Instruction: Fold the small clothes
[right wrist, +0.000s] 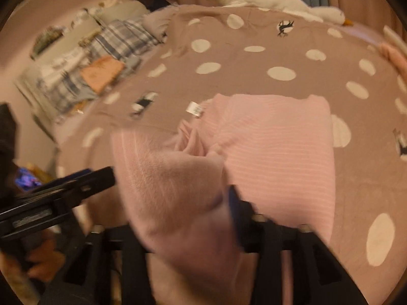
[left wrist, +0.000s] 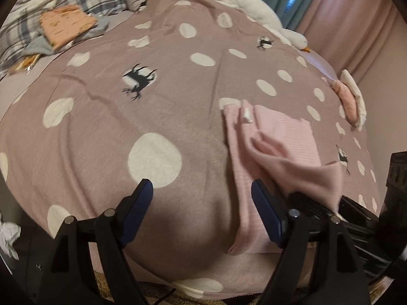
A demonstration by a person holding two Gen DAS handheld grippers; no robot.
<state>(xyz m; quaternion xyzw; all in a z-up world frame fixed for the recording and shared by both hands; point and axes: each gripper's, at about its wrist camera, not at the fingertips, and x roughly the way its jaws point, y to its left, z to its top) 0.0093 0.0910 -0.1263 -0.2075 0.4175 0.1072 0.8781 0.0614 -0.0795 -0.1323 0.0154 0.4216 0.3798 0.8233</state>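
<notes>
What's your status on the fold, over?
Left hand-held gripper open, empty. Right hand-held gripper lifting pink garment corner; grip hidden by cloth. Nothing in the way on the blanket.

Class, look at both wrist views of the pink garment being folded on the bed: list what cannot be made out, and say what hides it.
- Right gripper: in the right wrist view the lifted fold of the pink garment covers the left finger, so its grip is unclear.
- Garment label: print too small and blurred.
- Folded clothes by the plaid bedding: motion blur hides details.
- Left gripper: open; the garment's near hem lies behind its right finger.
</notes>
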